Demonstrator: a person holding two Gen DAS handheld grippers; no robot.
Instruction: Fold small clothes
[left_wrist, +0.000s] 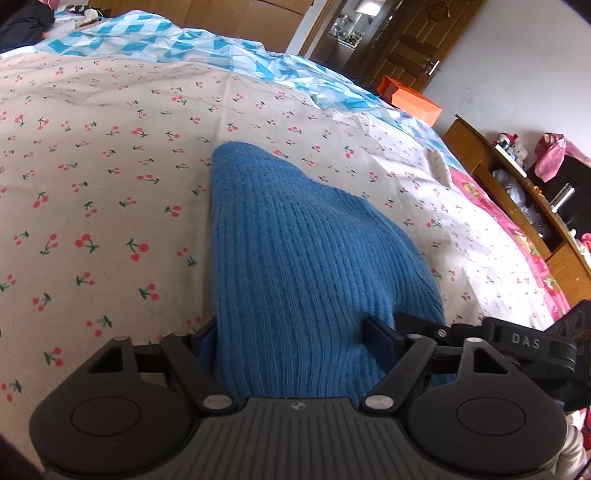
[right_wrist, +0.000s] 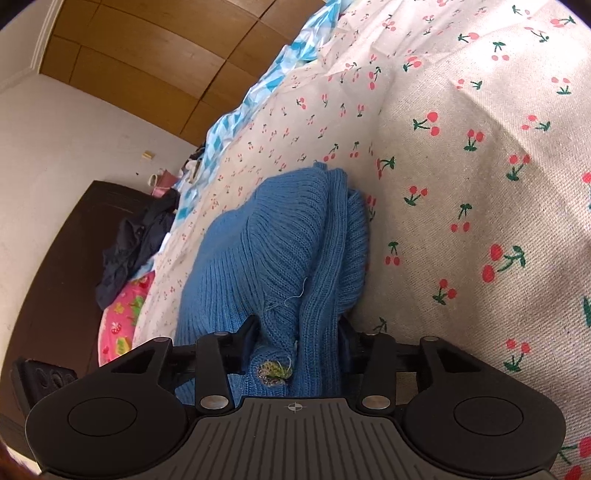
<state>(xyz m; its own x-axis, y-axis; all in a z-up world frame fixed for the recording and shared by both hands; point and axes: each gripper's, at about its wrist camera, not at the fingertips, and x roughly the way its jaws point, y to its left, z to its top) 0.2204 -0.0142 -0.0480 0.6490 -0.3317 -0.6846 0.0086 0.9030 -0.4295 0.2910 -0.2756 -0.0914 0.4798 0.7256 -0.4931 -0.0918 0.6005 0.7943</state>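
both grippers' fingertips buried in blue knit

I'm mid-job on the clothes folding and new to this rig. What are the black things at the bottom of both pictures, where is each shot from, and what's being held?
Each picture comes from a fisheye camera on a hand-held two-finger gripper, looking forward along its fingers; the black parts are the gripper itself. The left gripper has the blue ribbed knitted garment between its widely spaced fingers, the cloth bulging between them. The right gripper is closed on a bunched part of the same garment, near a small green-yellow embroidered patch. The garment lies on a cream bedsheet printed with red cherries. In the left view the right gripper's black body shows alongside.
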